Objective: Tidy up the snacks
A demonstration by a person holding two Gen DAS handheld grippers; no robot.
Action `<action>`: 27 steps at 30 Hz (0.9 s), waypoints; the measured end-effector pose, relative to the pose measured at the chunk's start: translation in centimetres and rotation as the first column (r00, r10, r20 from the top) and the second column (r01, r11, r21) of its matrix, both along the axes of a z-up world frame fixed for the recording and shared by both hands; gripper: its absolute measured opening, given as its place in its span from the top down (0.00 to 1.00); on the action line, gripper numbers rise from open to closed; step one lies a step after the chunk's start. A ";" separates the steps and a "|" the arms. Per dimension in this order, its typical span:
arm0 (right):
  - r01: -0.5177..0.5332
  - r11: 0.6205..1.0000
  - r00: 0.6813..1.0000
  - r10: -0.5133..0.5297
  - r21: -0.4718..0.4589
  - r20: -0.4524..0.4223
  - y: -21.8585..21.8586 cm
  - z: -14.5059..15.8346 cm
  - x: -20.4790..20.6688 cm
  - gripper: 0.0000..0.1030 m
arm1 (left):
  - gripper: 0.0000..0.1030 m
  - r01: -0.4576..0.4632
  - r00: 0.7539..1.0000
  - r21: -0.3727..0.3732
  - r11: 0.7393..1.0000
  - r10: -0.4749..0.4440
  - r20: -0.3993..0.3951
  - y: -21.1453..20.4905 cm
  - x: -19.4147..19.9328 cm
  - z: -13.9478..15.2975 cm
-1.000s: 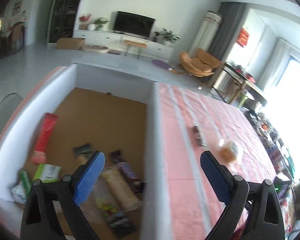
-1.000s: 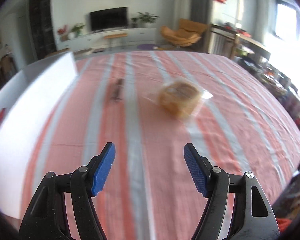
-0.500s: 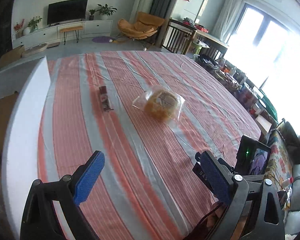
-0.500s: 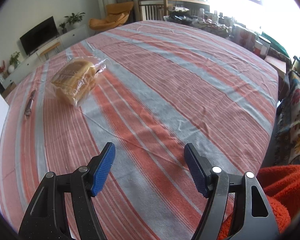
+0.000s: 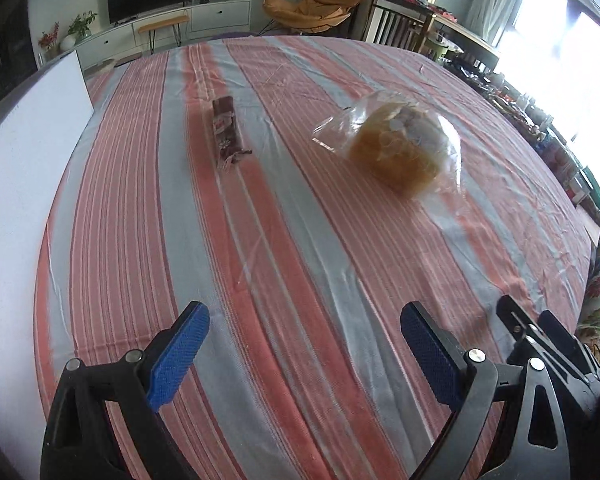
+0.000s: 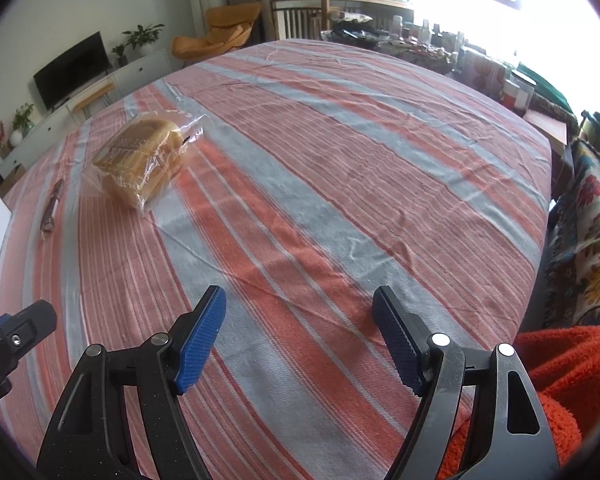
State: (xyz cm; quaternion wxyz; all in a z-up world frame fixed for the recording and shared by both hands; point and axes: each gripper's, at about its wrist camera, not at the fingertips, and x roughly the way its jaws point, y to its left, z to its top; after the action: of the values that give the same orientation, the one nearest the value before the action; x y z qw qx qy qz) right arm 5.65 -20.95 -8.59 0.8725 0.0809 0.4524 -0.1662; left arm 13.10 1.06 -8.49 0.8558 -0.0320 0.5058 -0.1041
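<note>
A bagged bread loaf [image 5: 400,148] lies on the striped tablecloth [image 5: 300,240], also in the right wrist view [image 6: 140,160]. A dark brown snack bar [image 5: 227,132] lies to its left, seen thin in the right wrist view [image 6: 51,208]. My left gripper [image 5: 304,320] is open and empty, well short of both. My right gripper [image 6: 300,308] is open and empty, near the table's front edge, with the bread far ahead to its left. The white box wall [image 5: 16,184] stands at the left.
The right gripper's body [image 5: 548,344] shows at the lower right of the left wrist view. A cluttered side table [image 6: 440,52] and a patterned sofa [image 6: 592,232] lie past the table's right edge. An orange cloth [image 6: 552,384] is near the right gripper.
The left gripper swung right from over the snack box to face the table, then moved closer to the bar and bread. The right gripper turned right and drew back from the bread.
</note>
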 end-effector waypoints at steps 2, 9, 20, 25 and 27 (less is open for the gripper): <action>0.000 1.000 1.000 0.000 0.001 0.000 0.0 0.0 0.0 0.23 | 0.06 -0.002 1.000 0.013 1.000 0.002 0.027 0.1 0.0 -0.2; -0.001 1.000 1.000 0.001 -0.008 -0.007 0.1 -0.1 0.0 0.20 | 0.00 0.027 0.996 0.138 0.990 -0.039 0.084 -0.7 -0.2 -1.1; 0.077 0.997 0.997 -0.077 -0.012 0.026 -0.9 0.7 -0.7 0.20 | 0.00 0.019 0.993 0.128 0.992 -0.034 0.113 -0.2 -0.6 -1.4; 0.147 0.988 0.989 -0.145 -0.052 0.039 -2.4 1.4 -0.4 0.20 | 0.00 0.019 0.993 0.128 0.992 -0.034 0.113 -0.3 -0.7 -1.4; 0.136 0.990 0.990 -0.137 -0.030 -0.021 -3.3 0.7 0.8 0.20 | 0.00 0.019 0.993 0.129 0.992 -0.034 0.113 -0.3 -0.7 -1.4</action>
State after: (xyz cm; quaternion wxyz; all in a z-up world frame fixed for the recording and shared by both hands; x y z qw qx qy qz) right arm 6.40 -24.23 -7.93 0.8548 0.0972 0.4534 -0.2330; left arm 12.42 0.77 -9.90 0.8824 0.0354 0.4615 -0.0846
